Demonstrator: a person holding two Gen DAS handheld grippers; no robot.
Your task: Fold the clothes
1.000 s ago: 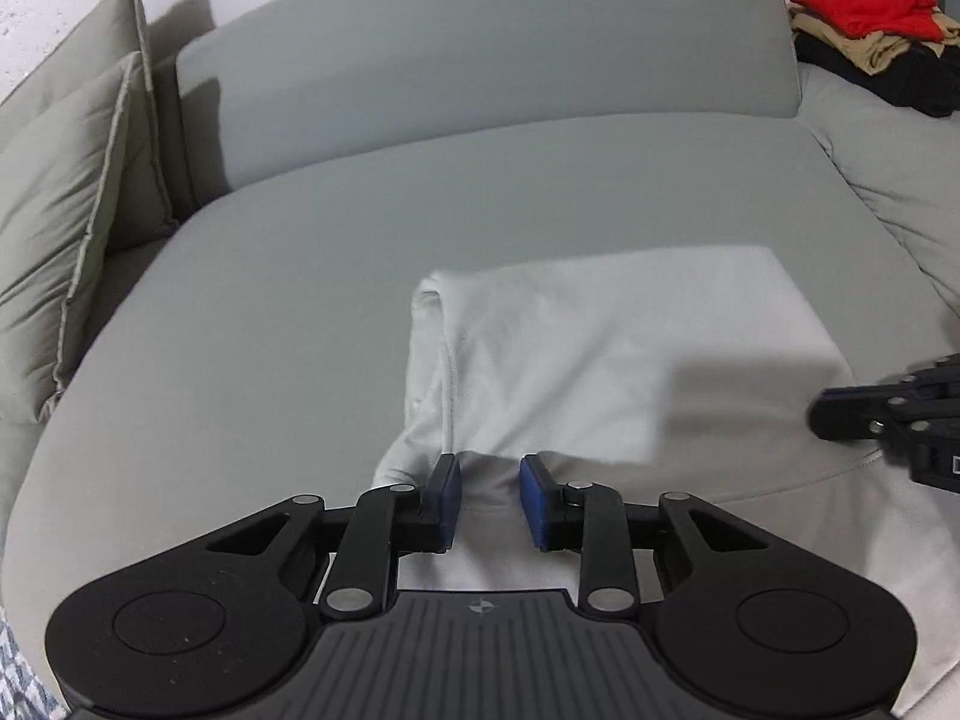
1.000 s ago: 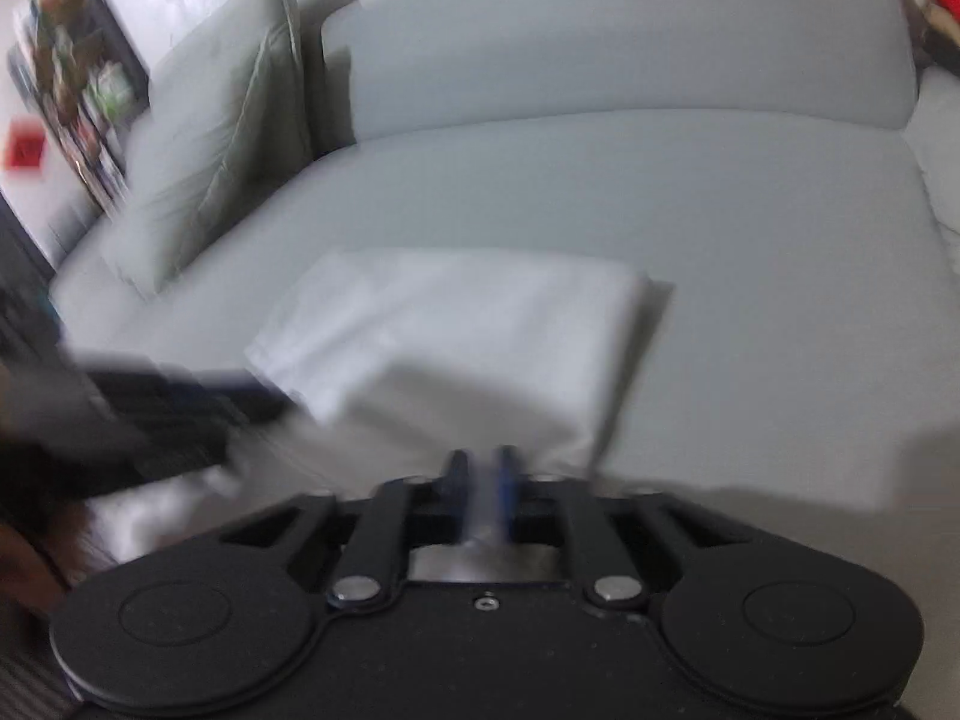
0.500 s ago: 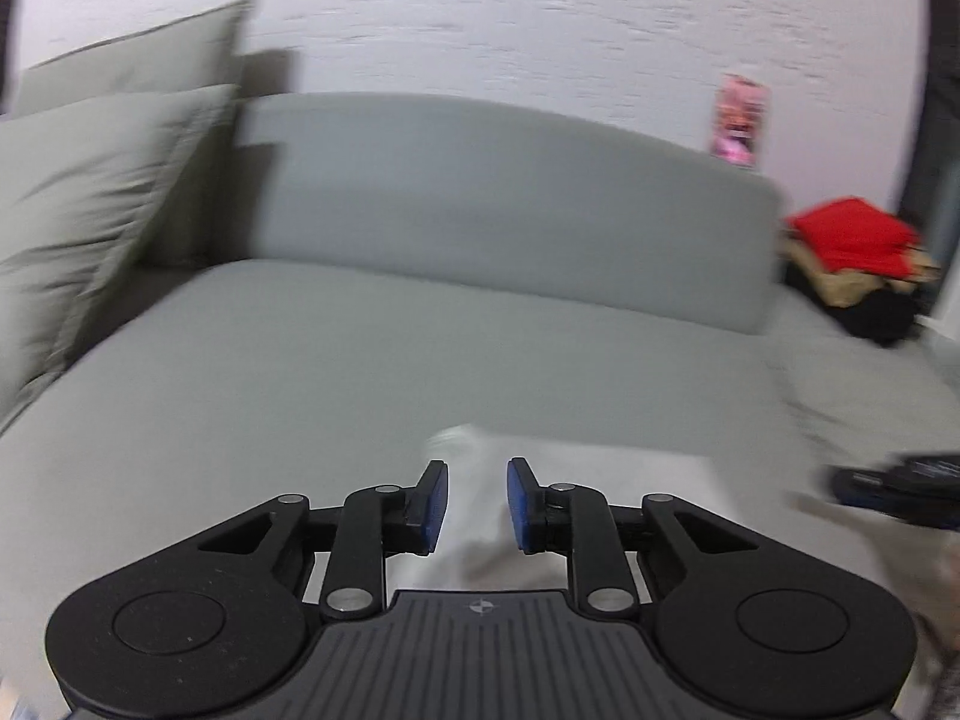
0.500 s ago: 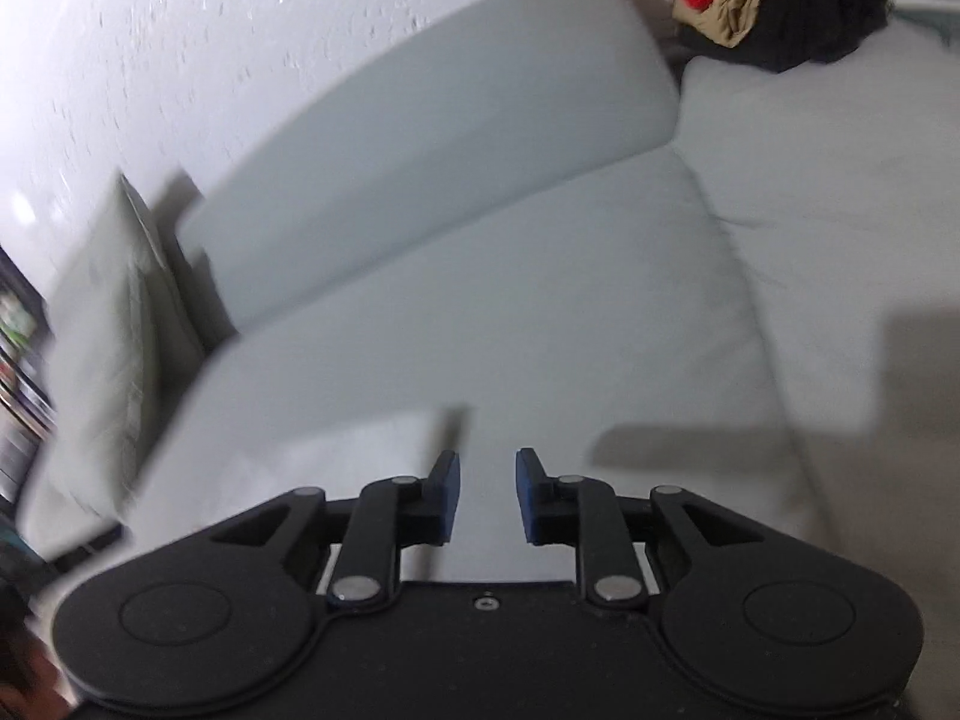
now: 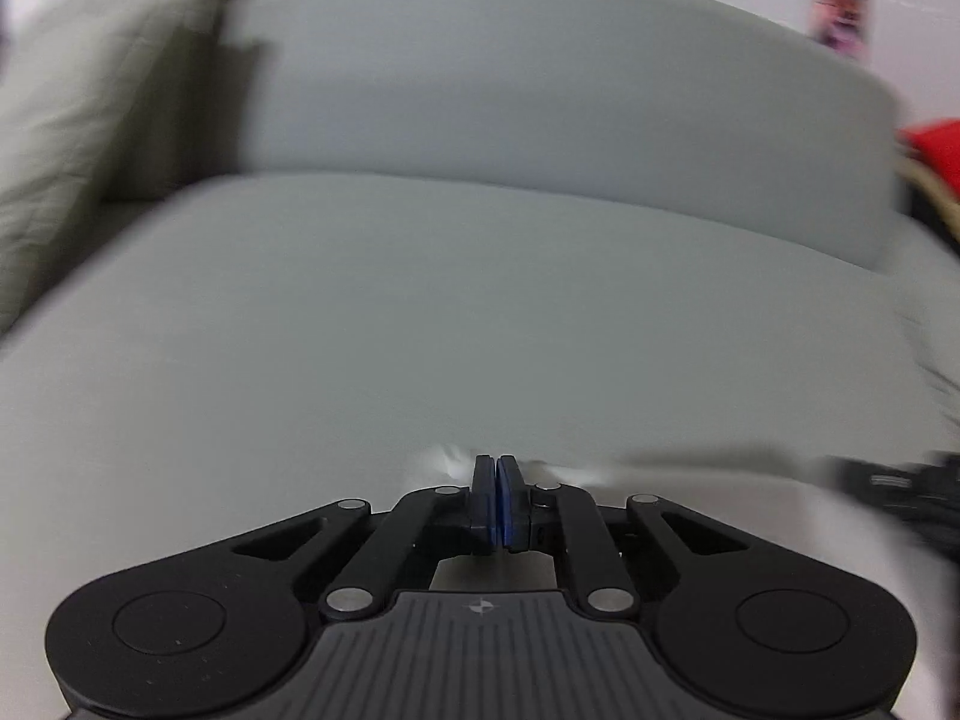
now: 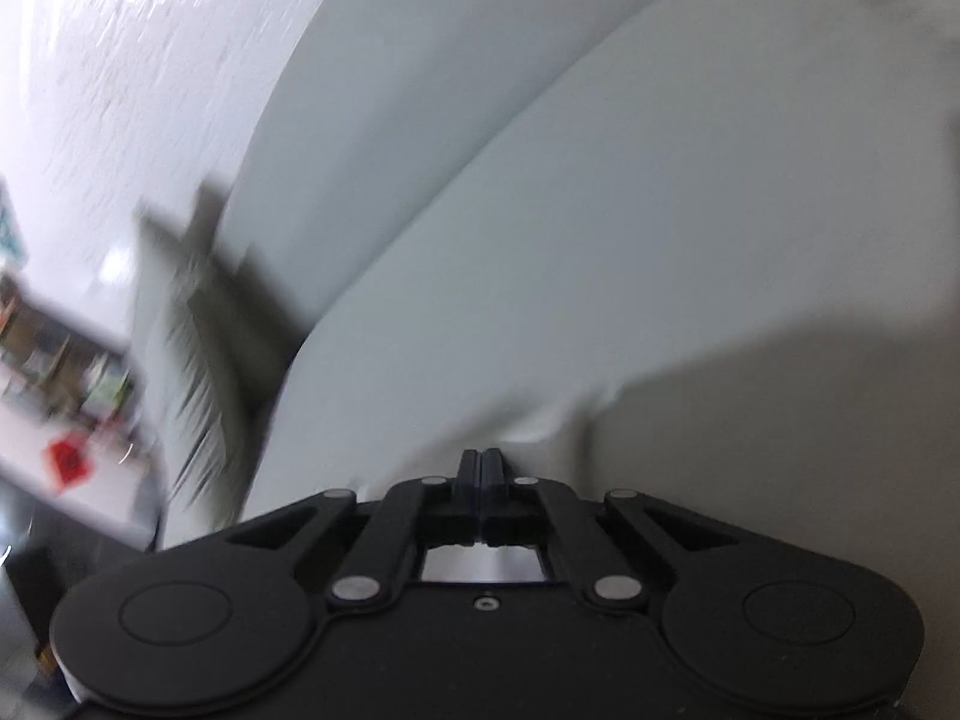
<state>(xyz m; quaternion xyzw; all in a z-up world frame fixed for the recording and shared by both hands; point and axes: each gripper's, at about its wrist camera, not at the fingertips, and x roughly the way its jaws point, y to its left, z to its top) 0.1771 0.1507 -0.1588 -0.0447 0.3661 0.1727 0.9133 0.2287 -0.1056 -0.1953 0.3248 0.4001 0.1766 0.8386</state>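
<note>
White cloth (image 5: 450, 463) bunches at the tips of the left gripper (image 5: 497, 471), its blue pads pressed together on a fold above the grey sofa seat (image 5: 420, 312), while from the right wrist the right gripper (image 6: 480, 462) likewise pinches the cloth (image 6: 750, 420), which drapes rightward.

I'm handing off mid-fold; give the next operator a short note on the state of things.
Left hand-held gripper: jaws together, pinching the white garment at its near edge.
Right hand-held gripper: jaws together on white cloth, which drapes to its right.
The garment lies at the front of the grey sofa; most is hidden.
Done: both grips taken.
Left: probably carry the edge over, lay it flat, release.
</note>
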